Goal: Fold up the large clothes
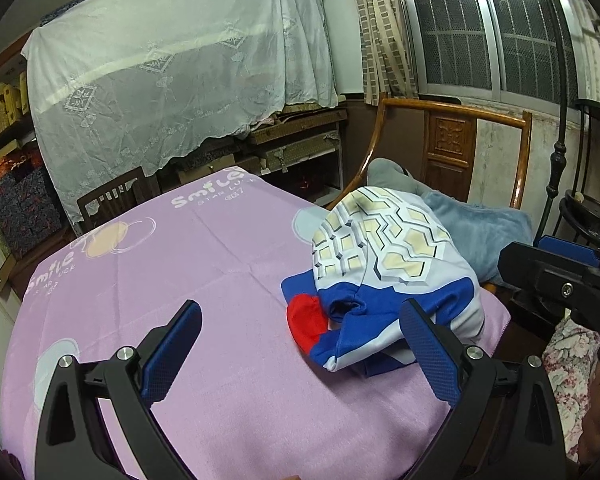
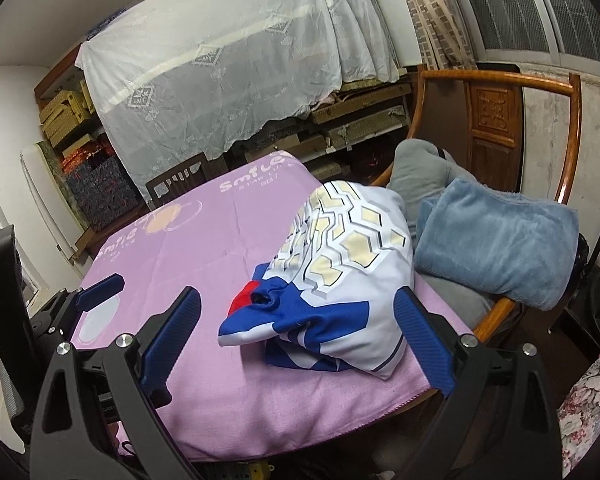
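Observation:
A crumpled garment (image 1: 384, 272), white with cream hexagons, blue bands and a red patch, lies heaped on the right side of the purple tablecloth (image 1: 204, 280). It also shows in the right wrist view (image 2: 340, 280). My left gripper (image 1: 300, 340) is open and empty, hovering above the cloth just short of the garment. My right gripper (image 2: 300, 328) is open and empty, its fingers either side of the garment's near edge, above it. The right gripper shows in the left wrist view (image 1: 560, 272); the left gripper shows in the right wrist view (image 2: 100, 292).
A wooden chair (image 2: 496, 92) stands at the table's right with a blue fluffy blanket (image 2: 496, 244) and grey cushion (image 2: 416, 168) on it. Shelves under a white lace sheet (image 1: 172, 80) fill the back wall. A dark chair back (image 1: 108, 196) stands beyond the table. Floral fabric (image 1: 568, 368) is near right.

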Motion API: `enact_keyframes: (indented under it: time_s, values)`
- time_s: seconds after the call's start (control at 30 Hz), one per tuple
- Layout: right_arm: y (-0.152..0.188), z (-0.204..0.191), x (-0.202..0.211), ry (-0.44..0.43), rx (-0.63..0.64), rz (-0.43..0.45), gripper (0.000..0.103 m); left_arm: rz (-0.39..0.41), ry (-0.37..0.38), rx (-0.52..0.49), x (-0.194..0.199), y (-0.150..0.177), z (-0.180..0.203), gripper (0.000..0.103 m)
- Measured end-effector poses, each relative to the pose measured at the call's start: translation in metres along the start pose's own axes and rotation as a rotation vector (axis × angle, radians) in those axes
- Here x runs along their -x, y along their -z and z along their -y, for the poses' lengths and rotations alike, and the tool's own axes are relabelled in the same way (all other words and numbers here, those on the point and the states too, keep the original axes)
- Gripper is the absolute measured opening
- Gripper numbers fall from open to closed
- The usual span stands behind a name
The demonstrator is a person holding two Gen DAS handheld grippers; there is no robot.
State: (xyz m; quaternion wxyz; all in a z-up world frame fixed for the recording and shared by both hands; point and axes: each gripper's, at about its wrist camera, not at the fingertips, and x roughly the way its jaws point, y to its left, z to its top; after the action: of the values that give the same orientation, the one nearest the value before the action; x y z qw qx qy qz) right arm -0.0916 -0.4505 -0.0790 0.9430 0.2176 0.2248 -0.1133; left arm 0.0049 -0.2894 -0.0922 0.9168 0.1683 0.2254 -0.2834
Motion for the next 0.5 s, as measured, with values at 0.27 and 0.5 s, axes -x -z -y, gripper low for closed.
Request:
enact_keyframes:
  time_s: [0.27, 0.5]
  values:
    - [0.005, -0.008, 0.018, -0.006, 0.029, 0.031, 0.096, 0.014, 0.003, 0.006, 0.011, 0.002, 0.002, 0.099]
    - [0.006, -0.010, 0.020, 0.008, 0.043, 0.026, 0.097, 0.013, 0.002, 0.006, 0.012, 0.003, 0.003, 0.099]
